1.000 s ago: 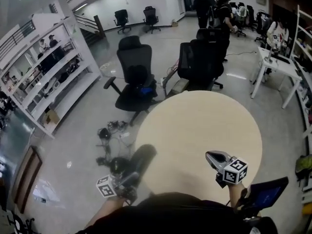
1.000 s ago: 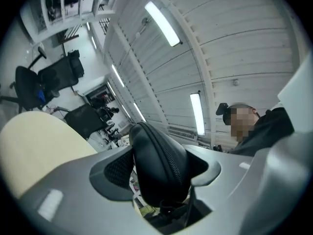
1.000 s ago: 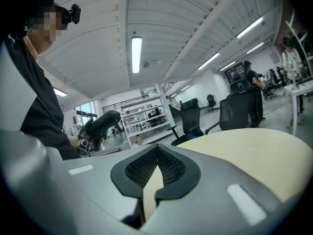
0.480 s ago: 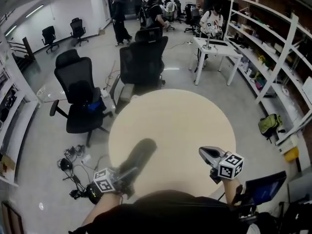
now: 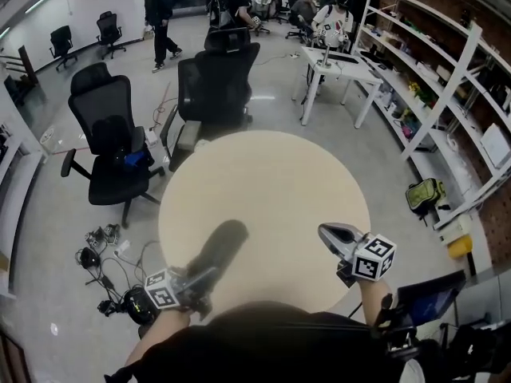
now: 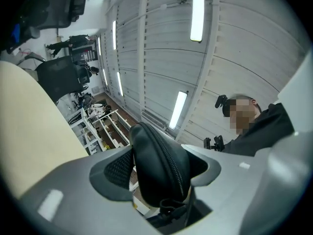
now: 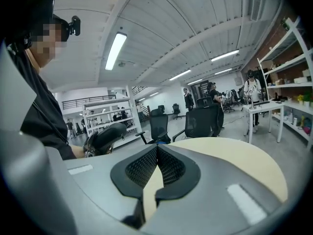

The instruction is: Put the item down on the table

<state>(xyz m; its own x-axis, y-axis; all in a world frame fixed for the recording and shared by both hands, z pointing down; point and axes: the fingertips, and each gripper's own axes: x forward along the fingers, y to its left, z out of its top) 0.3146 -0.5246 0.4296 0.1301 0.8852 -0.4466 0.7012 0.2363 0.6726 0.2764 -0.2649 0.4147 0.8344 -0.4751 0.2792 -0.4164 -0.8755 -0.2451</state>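
A long black zippered pouch (image 5: 217, 250) sticks out of my left gripper (image 5: 194, 278), which is shut on its lower end. It slants up over the near left edge of the round beige table (image 5: 271, 182). In the left gripper view the pouch (image 6: 156, 160) fills the gap between the mesh pads (image 6: 120, 169), and the camera looks up at the ceiling. My right gripper (image 5: 326, 231) hovers over the table's near right edge, shut with nothing in it. In the right gripper view its tips (image 7: 156, 155) meet, and the pouch (image 7: 105, 135) shows at the left.
Black office chairs (image 5: 108, 130) (image 5: 215, 82) stand beyond the table's far left. A white desk (image 5: 335, 64) and long shelving (image 5: 451, 94) lie to the right. Cables (image 5: 100, 242) litter the floor at the left. A green bag (image 5: 421, 194) sits by the shelving. People stand far off.
The head view has swung round, so the table sits further left and the right shelving has come into sight. Both grippers keep their stance and the pouch stays in the left one.
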